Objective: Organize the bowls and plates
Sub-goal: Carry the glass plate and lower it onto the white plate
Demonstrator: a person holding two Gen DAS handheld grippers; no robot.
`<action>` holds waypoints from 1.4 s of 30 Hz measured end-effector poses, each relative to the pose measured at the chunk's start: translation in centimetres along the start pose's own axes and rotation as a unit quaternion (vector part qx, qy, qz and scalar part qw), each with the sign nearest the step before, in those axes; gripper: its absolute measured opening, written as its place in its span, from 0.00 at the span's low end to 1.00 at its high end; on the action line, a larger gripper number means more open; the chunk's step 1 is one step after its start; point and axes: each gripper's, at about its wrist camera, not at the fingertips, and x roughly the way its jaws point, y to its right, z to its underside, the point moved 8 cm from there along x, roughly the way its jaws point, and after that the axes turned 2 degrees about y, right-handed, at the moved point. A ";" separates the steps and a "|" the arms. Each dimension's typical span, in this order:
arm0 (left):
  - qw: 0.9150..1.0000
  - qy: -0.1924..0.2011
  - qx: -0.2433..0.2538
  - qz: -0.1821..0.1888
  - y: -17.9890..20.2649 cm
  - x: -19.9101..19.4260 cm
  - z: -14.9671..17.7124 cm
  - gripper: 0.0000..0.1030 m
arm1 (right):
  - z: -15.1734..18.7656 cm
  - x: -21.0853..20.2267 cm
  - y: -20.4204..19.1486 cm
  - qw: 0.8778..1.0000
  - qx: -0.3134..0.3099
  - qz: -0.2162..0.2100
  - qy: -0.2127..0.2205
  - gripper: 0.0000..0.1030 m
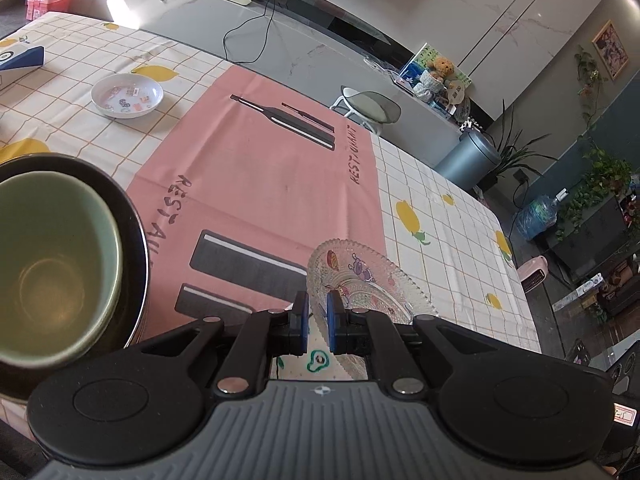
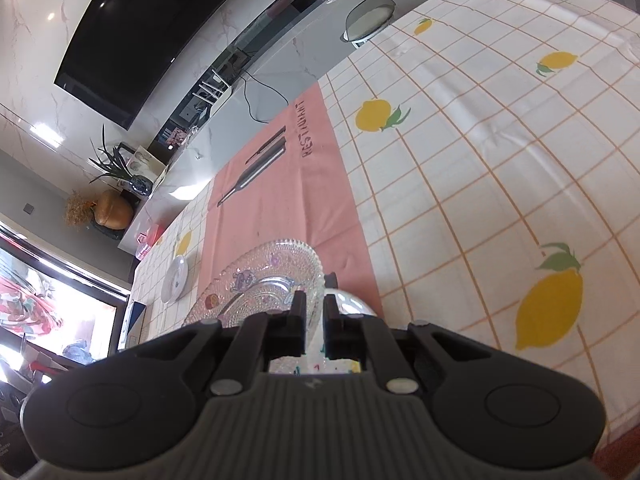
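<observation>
A: State of the left gripper?

B: Jaws clamped on the near rim of the glass plate, which is tilted above the pink placemat.

A: Right gripper?

B: Clamped on the glass plate rim as well.

A: Surroundings?

B: Green bowl nested in a black bowl at left; white dish farther off on the checked tablecloth.
</observation>
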 end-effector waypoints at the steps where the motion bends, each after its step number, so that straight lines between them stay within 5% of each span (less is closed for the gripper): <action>1: 1.000 -0.002 0.002 0.000 -0.1 -0.2 0.3 0.09 | 0.5 -0.2 0.1 1.000 0.002 0.000 -0.001 0.06; 12: 0.999 -0.026 0.015 -0.021 -1.8 -0.6 3.3 0.09 | 4.4 -0.6 1.3 1.000 -0.003 0.010 -0.018 0.06; 42: 0.997 -0.059 0.033 -0.028 -1.4 2.0 5.0 0.11 | 4.0 -0.1 2.9 0.999 -0.029 0.040 -0.001 0.06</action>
